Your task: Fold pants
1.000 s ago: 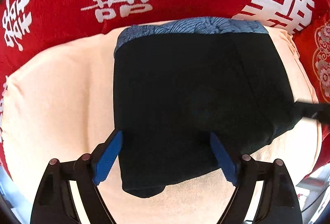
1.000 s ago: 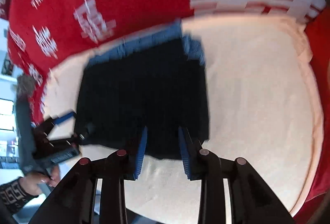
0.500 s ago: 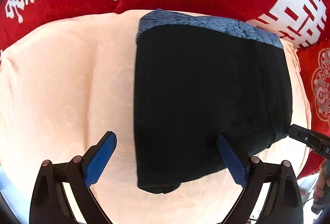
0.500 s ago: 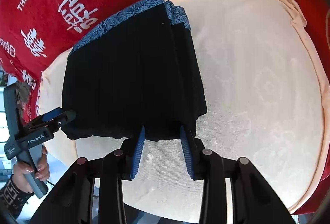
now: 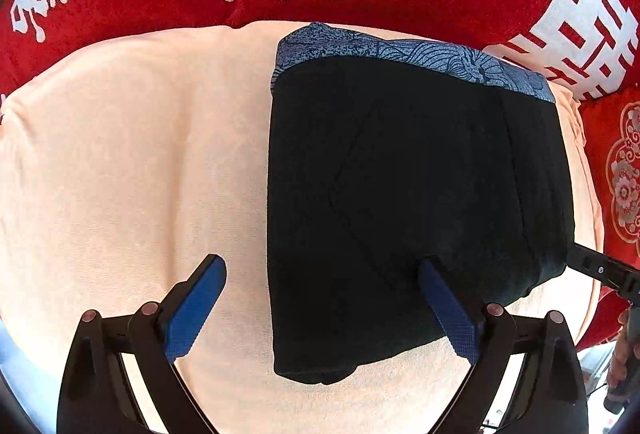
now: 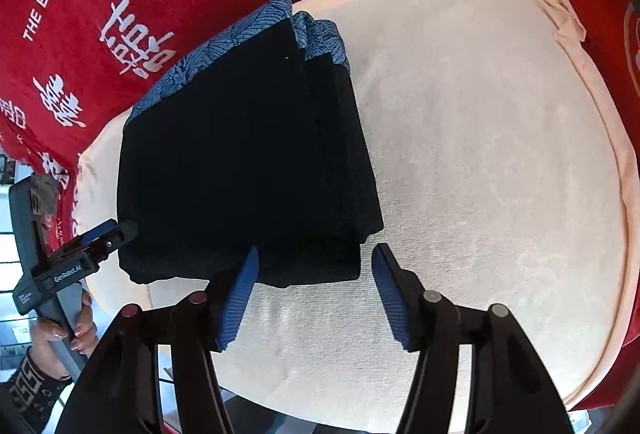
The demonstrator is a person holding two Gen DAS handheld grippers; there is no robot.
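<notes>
Right gripper (image 6: 314, 294): jaws just opened, nothing pinched; pants' near hem lies between them. Left gripper (image 5: 320, 310): jaws wide, empty. Black pants (image 5: 400, 194) lie folded on cream towel (image 5: 120, 154). Soft, light, layers may slide; grip stacked edge.

left wrist: overhead, close | right wrist: steep oblique | shared: pants (image 5: 416, 202)

One folded pants (image 5: 416, 202), one cream towel (image 5: 132, 162), two claws.
</notes>
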